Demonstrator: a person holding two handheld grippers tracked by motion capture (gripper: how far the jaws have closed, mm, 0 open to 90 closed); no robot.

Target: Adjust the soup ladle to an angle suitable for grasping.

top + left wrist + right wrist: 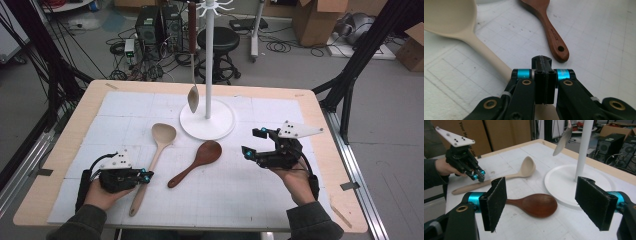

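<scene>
Pale wooden ladle [154,160] lies on the bench [65,150], handle toward the person, left hand-held gripper [146,176] clenched on its handle; left gripper view: jaws pinch the handle; right gripper view: right hand-held gripper [546,203] released above the dark spoon [534,205]

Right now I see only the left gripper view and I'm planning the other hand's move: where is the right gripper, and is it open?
Observer: The right gripper is held to the right of the dark spoon with its jaws open and nothing between them.
Operator: What stands beyond the spoons?
Observer: A white stand, with a metal spoon hanging beside its pole.
Operator: Where does the pale spoon's handle end?
Observer: The pale spoon runs past the left gripper and ends near the table's front edge.
</scene>
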